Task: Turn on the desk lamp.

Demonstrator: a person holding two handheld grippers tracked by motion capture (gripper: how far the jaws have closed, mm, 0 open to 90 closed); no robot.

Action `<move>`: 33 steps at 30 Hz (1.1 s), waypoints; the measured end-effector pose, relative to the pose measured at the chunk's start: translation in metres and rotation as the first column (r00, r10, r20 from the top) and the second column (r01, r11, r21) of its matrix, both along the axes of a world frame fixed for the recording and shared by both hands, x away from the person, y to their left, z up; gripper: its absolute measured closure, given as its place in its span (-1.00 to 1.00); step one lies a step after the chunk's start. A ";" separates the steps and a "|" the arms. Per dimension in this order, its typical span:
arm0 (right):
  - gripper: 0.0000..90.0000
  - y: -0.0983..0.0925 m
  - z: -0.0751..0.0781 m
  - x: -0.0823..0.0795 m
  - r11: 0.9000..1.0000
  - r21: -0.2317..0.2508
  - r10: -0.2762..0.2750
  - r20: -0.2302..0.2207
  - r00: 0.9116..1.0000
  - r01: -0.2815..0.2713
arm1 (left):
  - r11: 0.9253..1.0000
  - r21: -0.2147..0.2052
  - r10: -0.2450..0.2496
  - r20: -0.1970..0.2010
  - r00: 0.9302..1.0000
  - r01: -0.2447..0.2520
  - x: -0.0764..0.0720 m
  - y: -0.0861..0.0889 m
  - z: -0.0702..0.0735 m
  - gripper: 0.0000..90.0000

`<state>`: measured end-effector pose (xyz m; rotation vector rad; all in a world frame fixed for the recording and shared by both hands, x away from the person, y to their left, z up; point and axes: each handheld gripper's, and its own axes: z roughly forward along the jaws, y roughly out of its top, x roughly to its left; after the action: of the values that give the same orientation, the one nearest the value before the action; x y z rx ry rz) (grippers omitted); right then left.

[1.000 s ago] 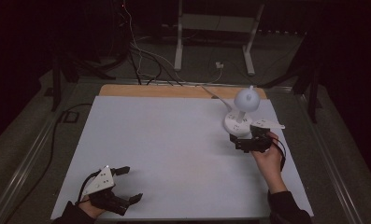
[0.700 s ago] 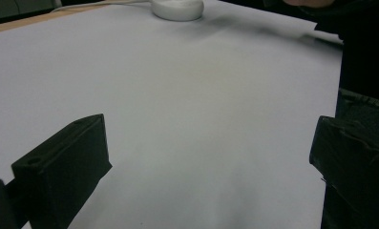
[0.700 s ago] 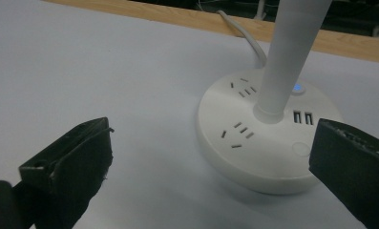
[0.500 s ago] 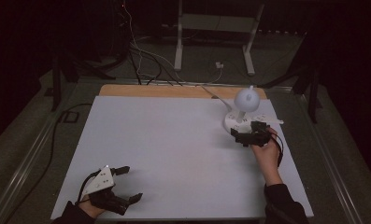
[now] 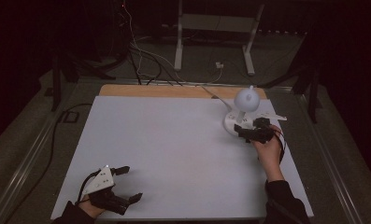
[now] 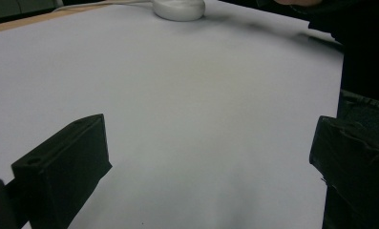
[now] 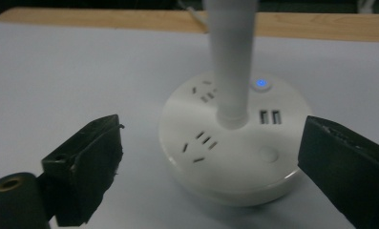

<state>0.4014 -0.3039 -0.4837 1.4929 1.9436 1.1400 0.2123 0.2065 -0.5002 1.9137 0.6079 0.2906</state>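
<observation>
Right gripper (image 5: 251, 132) is at the lamp base (image 7: 232, 152) — a round white puck with sockets, USB ports and a lit blue button (image 7: 260, 84), sitting at the far right of the white tabletop (image 5: 174, 149). In the right gripper view the base lies dead ahead, between the two fingers (image 7: 82, 167) but not touched by either; they've just been closing a little and stand wide, holding nothing. The gap looks barely wider than the puck.

Key relation: the stem (image 7: 230, 62) rises straight up from the base centre to the round lamp head (image 5: 246, 98), so the long axis is vertical and the fingers come in level, low, on either side of the disc. The round push button (image 7: 268, 153) on top faces the right finger's side — likely the target, or else a grab on the base rim.

Left gripper (image 5: 112, 186) rests at the near left corner, fingers (image 6: 63, 167) wide apart and empty, well away from the lamp. The right hand (image 5: 269, 151) is clearly the nearer one.
</observation>
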 end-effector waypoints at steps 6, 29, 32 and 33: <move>-0.54 -0.005 0.005 0.003 0.998 0.009 -0.064 -0.001 0.998 0.064 | 1.000 0.001 0.000 -0.001 1.000 0.000 0.000 0.000 0.000 -0.99; 0.72 -0.011 0.008 0.005 0.986 -0.036 -0.162 0.014 0.987 0.162 | 1.000 -0.001 0.001 -0.002 1.000 -0.001 0.000 0.000 0.000 -0.99; 0.94 -0.009 0.005 0.006 0.988 -0.086 -0.129 0.012 0.992 0.129 | 1.000 -0.005 -0.002 -0.008 1.000 0.002 0.001 0.000 0.000 -0.99; 0.98 -0.008 0.005 0.006 0.990 -0.089 -0.114 0.010 0.993 0.114 | 1.000 -0.003 -0.001 -0.007 1.000 0.001 0.001 0.000 0.000 -0.99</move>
<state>0.4077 -0.3120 -0.4790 1.5313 1.8552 0.9941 0.2129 0.2063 -0.5004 1.9130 0.6116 0.2818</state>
